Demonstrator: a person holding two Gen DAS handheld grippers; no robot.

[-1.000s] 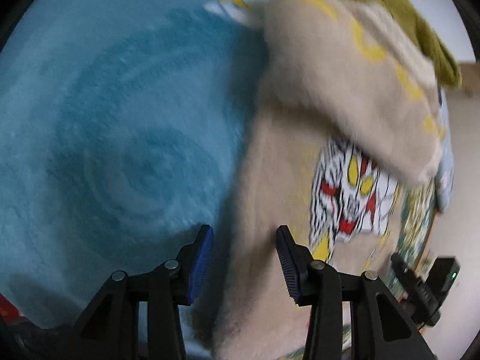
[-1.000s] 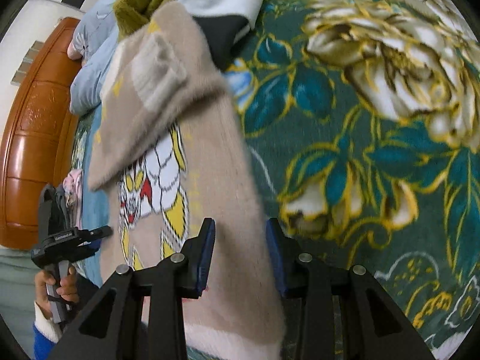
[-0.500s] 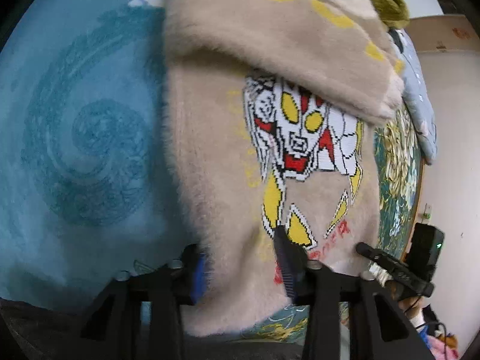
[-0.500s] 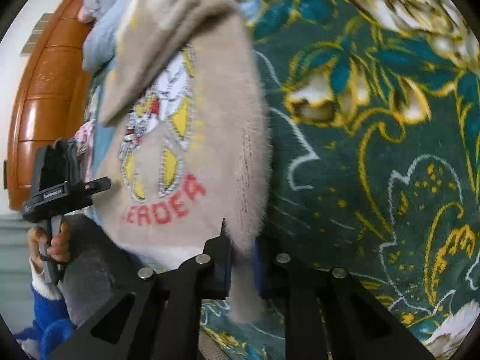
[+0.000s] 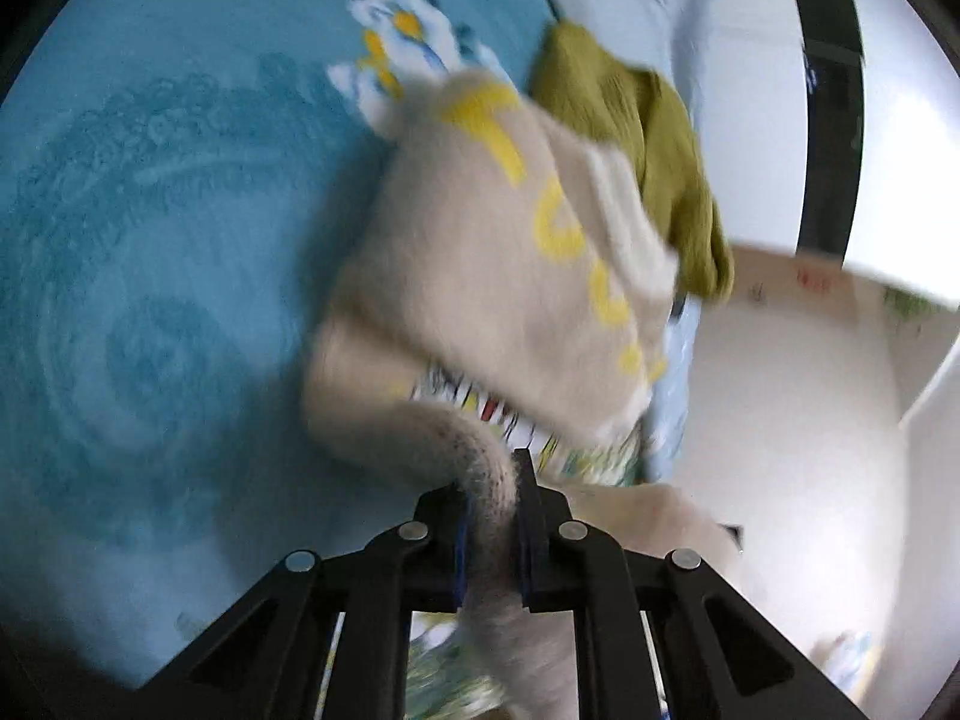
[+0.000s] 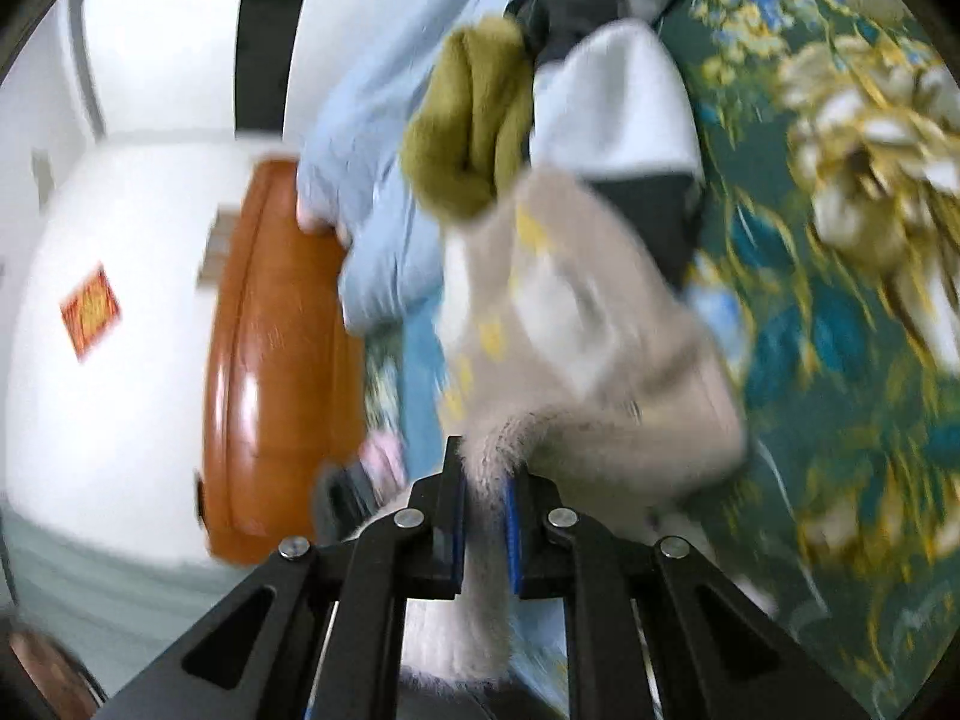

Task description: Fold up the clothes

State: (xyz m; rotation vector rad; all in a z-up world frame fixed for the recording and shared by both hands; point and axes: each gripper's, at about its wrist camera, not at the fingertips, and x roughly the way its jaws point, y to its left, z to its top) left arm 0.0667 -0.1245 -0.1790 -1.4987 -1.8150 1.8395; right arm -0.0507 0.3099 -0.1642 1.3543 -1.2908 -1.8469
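Two wrist fisheyes, close over the bed, angled downward, sharing beige sweater [image 5: 480,276] and olive garment [image 6: 474,138]

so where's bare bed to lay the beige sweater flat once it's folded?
The open teal blanket left of the beige sweater is bare up to the white flower print. The green floral blanket to its right is also free. It is crowded beyond the sweater: olive garment, pale blue bedding and a white-and-black garment pile there.

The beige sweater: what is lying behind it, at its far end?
Behind the beige sweater lies an olive-green garment, then a white and black garment and pale blue bedding. How far they reach under the sweater is covered.
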